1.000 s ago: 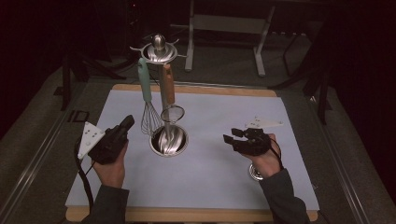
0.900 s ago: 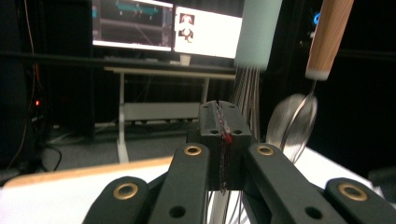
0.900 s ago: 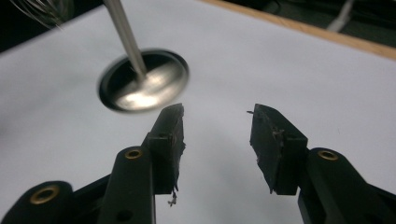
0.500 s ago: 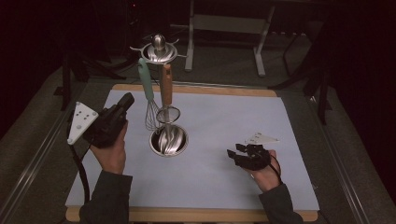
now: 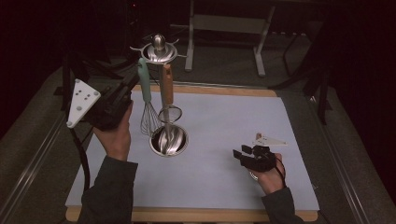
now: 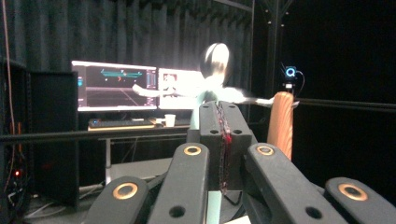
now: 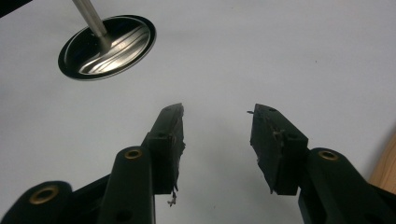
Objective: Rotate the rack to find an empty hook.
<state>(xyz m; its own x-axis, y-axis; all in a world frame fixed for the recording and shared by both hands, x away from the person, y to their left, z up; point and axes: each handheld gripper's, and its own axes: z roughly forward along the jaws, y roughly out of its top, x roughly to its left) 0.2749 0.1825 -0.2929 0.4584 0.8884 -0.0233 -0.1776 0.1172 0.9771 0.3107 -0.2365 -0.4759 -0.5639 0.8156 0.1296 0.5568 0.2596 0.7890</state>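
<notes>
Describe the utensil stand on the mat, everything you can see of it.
The utensil stand is polished metal: a round, shiny base on the pale mat, a thin upright post, and a ring of hooks under a ball knob on top. It stands upright near the mat's left half. A whisk with a mint-green handle and a strainer with a wooden handle hang from its hooks.

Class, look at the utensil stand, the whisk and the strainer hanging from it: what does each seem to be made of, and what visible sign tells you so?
Utensil stand: polished metal, probably steel; its round base mirrors light in streaks.
Whisk: thin bright wire loops, likely steel, on a matte teal handle, perhaps plastic or silicone.
Strainer: shiny metal ring; its orange-brown handle looks like wood, though no grain is clear.
</notes>
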